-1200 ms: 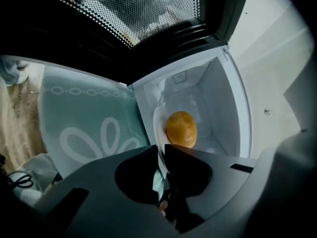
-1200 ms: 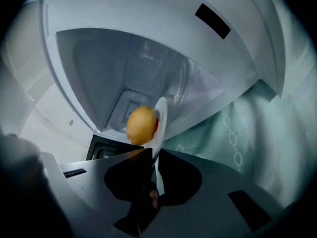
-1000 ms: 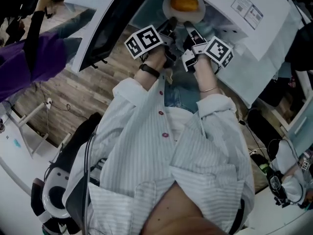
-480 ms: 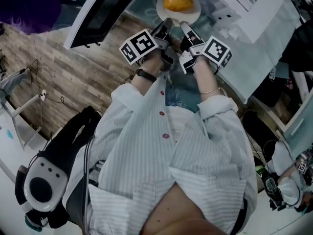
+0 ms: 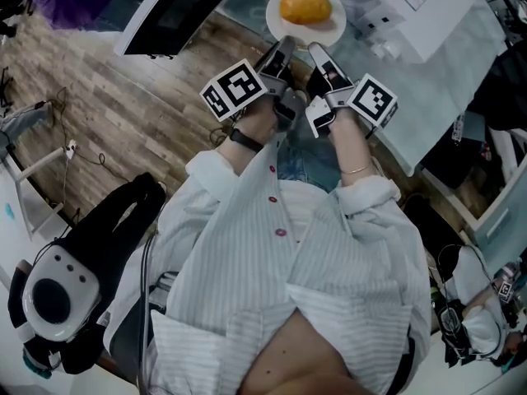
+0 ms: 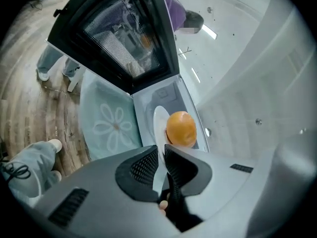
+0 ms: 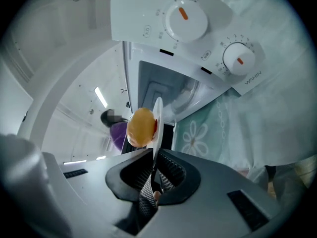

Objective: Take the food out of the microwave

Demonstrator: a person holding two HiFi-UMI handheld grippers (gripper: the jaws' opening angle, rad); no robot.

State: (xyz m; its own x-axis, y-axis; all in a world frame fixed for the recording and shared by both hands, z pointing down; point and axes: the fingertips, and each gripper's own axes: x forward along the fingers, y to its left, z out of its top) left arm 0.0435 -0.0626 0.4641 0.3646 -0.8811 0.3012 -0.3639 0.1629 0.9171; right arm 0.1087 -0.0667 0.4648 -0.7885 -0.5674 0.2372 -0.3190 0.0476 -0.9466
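Head view: left gripper (image 5: 285,44) and just-closing right gripper (image 5: 314,50) clamp plate (image 5: 331,33) rim, seemingly outside microwave (image 5: 435,21).

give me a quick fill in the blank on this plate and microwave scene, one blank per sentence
1. The food on the white plate is ___ in colour.
2. The left hand-held gripper grips the plate by its ___.
3. The microwave door stands ___.
4. The cloth bears a ___ pattern.

Missing words: orange; rim; open; flower
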